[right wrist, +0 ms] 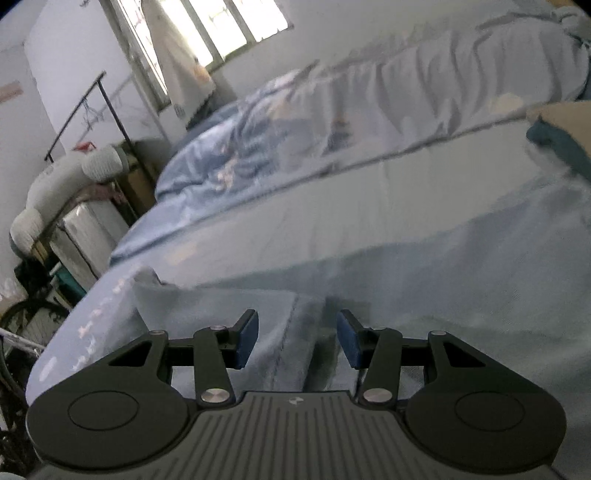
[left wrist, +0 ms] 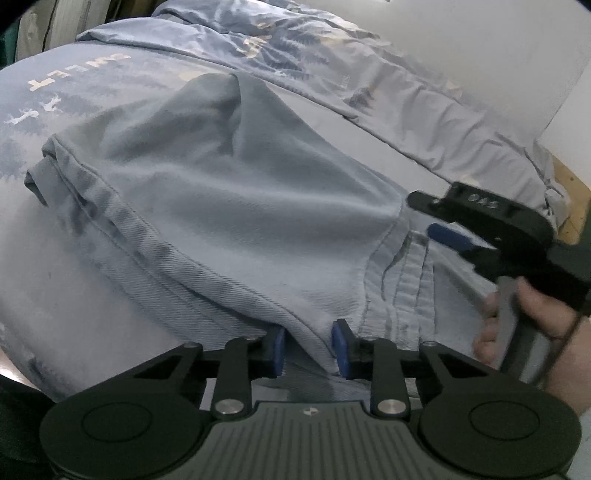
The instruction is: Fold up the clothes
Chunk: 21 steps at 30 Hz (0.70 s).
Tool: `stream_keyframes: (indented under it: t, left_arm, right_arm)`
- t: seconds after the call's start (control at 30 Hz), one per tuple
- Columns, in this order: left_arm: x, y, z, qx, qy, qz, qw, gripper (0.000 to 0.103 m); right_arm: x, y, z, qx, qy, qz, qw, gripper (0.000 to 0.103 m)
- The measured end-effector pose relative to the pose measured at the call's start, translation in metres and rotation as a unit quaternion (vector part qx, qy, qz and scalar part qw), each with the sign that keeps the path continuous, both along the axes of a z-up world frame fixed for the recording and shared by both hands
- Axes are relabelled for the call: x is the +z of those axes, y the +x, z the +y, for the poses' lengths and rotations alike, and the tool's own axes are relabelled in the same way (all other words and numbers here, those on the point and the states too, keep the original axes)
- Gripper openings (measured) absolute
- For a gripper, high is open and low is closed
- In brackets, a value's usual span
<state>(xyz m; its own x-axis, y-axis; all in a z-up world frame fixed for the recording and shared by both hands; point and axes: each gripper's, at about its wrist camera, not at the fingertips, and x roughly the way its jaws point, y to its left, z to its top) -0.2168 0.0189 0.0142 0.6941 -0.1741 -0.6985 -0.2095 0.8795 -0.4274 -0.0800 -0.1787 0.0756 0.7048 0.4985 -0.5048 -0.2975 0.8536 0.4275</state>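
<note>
Rumpled duvet, window, clothes rail, bicycle wheel.

Bed w/ jeans & quilt on top

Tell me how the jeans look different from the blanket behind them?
The jeans are plain pale blue; the blanket has darker leafy prints. The jeans have thick stitched seams; the blanket looks thin and smooth. The jeans lie folded near the left gripper; the blanket is bunched farther back. Both are blue, on the bed.
</note>
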Motion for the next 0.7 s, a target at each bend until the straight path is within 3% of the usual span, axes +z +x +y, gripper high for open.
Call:
stream_keyframes:
  t: [0.1,0.23,0.4,0.53,0.67,0.7]
  left_arm:
    - [-0.001,0.001,0.004,0.001,-0.015,0.002,0.9999,0.027]
    - [-0.003,0.004,0.011,0.003,-0.064,-0.006,0.9979,0.053]
    - [-0.008,0.005,0.016,0.008,-0.11,-0.019,0.9937,0.063]
    - [-0.012,0.001,0.024,0.031,-0.157,-0.035,0.9865,0.063]
    - [-0.016,-0.008,0.033,0.058,-0.216,-0.077,0.9716,0.06]
    - [-0.016,-0.009,0.035,0.065,-0.222,-0.087,0.969,0.052]
  right_arm:
    - [-0.009,0.008,0.004,0.003,0.003,0.012,1.0,0.05]
    - [-0.016,0.016,0.008,0.007,0.013,0.021,1.0,0.05]
    - [-0.021,0.017,0.009,0.005,0.026,0.027,0.999,0.05]
    - [-0.024,0.019,0.009,0.004,0.038,0.031,0.999,0.049]
    - [-0.027,0.019,0.01,-0.001,0.045,0.033,0.998,0.042]
    - [-0.027,0.019,0.01,-0.003,0.048,0.032,0.998,0.042]
